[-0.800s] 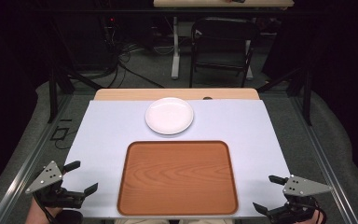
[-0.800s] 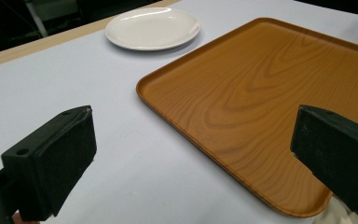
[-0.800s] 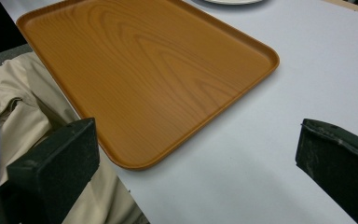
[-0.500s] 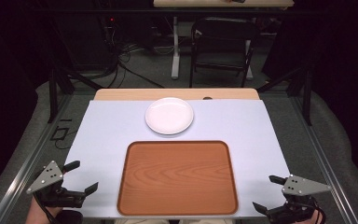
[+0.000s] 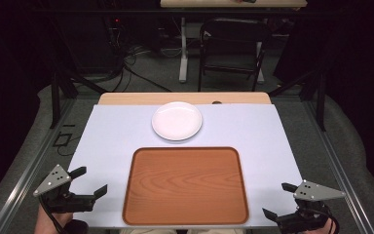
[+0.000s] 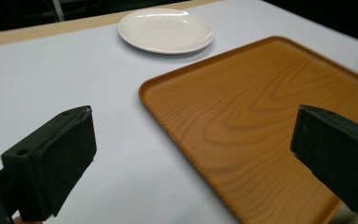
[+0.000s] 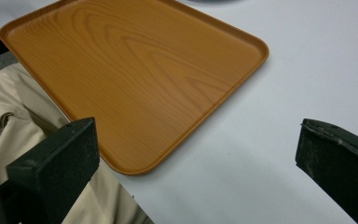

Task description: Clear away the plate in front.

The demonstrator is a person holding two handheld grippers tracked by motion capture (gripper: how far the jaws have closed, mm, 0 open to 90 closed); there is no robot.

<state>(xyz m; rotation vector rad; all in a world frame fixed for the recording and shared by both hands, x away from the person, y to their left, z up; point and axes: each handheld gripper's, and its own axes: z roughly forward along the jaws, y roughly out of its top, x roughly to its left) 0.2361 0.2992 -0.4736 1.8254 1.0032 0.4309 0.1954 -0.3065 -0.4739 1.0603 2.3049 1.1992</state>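
Left gripper (image 5: 88,181) and right gripper (image 5: 280,200) hung off the near corners of the white-covered table (image 5: 112,136), jaws spread wide, pinching nothing. The rectangular orange wood-grain tray (image 5: 185,185) lay at the middle of the near edge; the round white ceramic plate (image 5: 177,120) sat just beyond it, toward the far edge, apart from the tray.

Judged step: approach. Best to bring each gripper in level at a side rim, jaws kept wide until they straddle the lip, both closing together.

Count: one tray, one plate, two grippers.
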